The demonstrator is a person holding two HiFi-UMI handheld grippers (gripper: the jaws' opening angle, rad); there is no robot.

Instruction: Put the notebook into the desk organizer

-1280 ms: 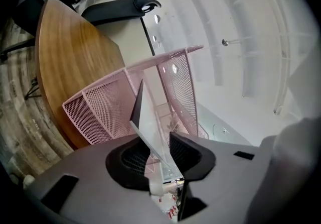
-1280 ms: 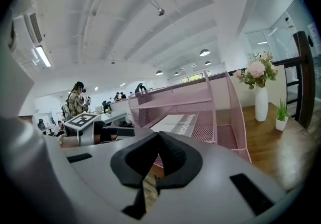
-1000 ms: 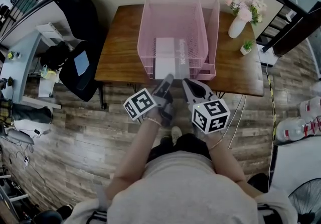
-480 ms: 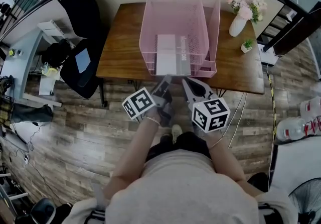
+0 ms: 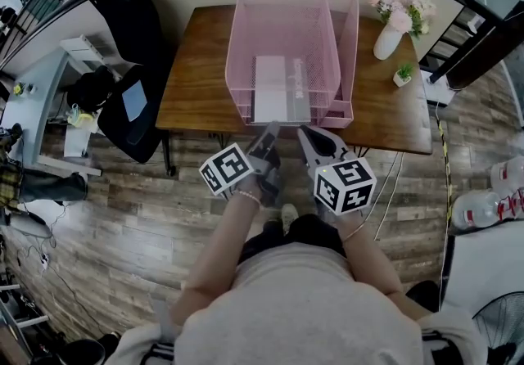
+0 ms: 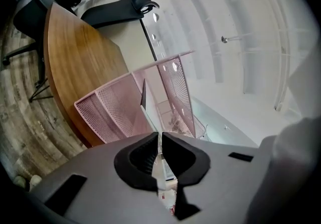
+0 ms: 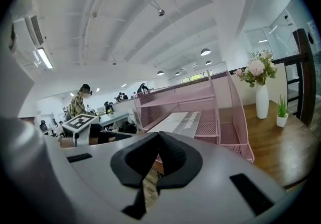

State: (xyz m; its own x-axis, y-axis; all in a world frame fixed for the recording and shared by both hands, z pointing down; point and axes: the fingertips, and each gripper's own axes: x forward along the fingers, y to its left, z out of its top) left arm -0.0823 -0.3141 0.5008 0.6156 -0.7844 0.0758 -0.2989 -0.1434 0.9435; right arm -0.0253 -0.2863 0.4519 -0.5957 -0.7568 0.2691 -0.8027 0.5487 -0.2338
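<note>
One notebook [image 5: 270,90] lies flat in the wide tray of the pink desk organizer [image 5: 238,52] in the head view, its near end at the open front. The narrow side compartment [image 5: 349,44] looks empty. In the left gripper view, the left gripper [image 6: 160,135] has just eased its jaws apart a shade, and they seem to pinch that near end. In the right gripper view, the right gripper [image 7: 159,134] is clenched on nothing. This is likely the final seating, which calls for a level push inward and then letting go.
</note>
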